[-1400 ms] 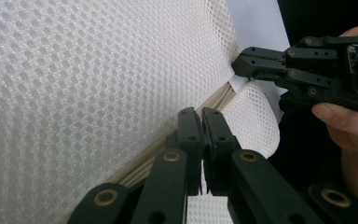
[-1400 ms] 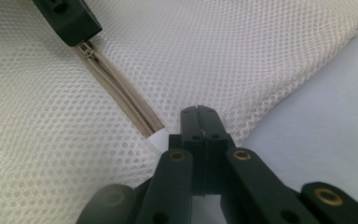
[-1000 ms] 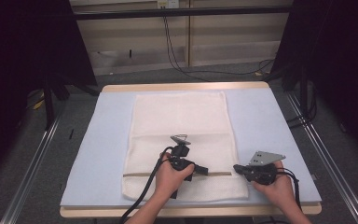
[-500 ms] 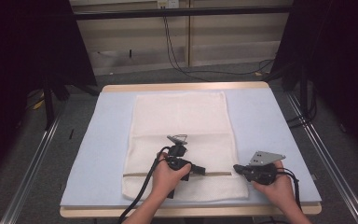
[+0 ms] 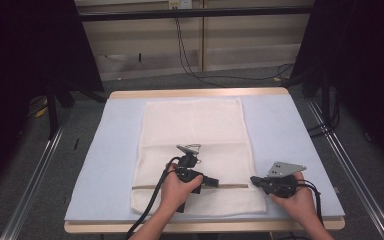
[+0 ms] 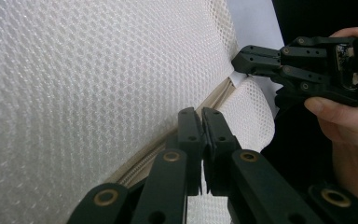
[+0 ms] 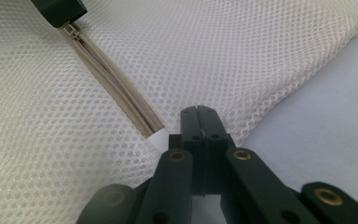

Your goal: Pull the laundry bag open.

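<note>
Both grippers are clamped on the white mesh laundry bag (image 5: 195, 135) — left gripper (image 5: 215, 182) at its zipper (image 7: 112, 81), right gripper (image 5: 254, 180) pinching the zipper's end at the bag's edge.

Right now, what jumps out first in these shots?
A big white mesh bag lies flat down the middle of the pale blue table, its beige zipper running across near the front edge. Both grippers sit on that zipper line with jaws shut: the left gripper at the slider, the right gripper pinching the zipper's end.
</note>
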### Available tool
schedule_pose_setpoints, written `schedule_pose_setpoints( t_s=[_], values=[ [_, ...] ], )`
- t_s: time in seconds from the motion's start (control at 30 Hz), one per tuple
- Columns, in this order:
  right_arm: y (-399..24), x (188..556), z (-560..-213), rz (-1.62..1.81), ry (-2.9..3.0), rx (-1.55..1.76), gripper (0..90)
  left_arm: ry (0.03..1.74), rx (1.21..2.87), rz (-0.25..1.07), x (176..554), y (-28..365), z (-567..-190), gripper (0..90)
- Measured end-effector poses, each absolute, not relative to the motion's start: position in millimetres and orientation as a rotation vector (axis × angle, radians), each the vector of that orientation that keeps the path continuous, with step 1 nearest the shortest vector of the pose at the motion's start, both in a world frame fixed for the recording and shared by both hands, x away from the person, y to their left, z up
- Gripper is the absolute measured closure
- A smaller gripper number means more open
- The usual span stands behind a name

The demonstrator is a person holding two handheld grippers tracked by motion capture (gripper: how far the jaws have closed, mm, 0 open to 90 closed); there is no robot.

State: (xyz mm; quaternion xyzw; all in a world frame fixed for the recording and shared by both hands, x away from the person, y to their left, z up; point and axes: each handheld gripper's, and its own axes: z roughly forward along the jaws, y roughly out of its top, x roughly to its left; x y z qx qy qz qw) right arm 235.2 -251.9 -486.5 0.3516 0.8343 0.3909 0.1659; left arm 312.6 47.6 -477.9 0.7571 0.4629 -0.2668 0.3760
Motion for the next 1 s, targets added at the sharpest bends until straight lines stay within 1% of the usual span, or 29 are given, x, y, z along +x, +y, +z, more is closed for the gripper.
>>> schedule_pose_setpoints(
  t_s=[0.6, 1.0],
  values=[
    [-252, 235, -487, 1.119, 2.377, 1.001, 90.0, 1.182, 1.937, -0.695, 316, 54, -477, 87.4],
    [-253, 237, -487, 1.128, 2.378, 1.017, 90.0, 1.192, 1.910, -0.690, 317, 73, -478, 87.4]
  ],
)
